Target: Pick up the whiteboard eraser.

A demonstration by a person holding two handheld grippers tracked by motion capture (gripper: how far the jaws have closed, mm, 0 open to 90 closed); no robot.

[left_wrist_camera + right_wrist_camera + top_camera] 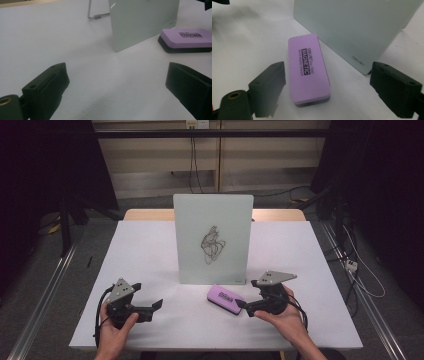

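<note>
We list, by size: a dim room with dark curtains; a white bench (150,250); an upright glass board (212,239) bearing a black scribble (212,245); a purple eraser (226,297) lying flat just before it. Right claw (242,305) spread beside the eraser, nothing pinched; left claw (157,304) spread, well apart.

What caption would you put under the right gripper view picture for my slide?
Open right hand-held gripper lines up on a purple magnetic whiteboard eraser lying beside a standing whiteboard.
</note>
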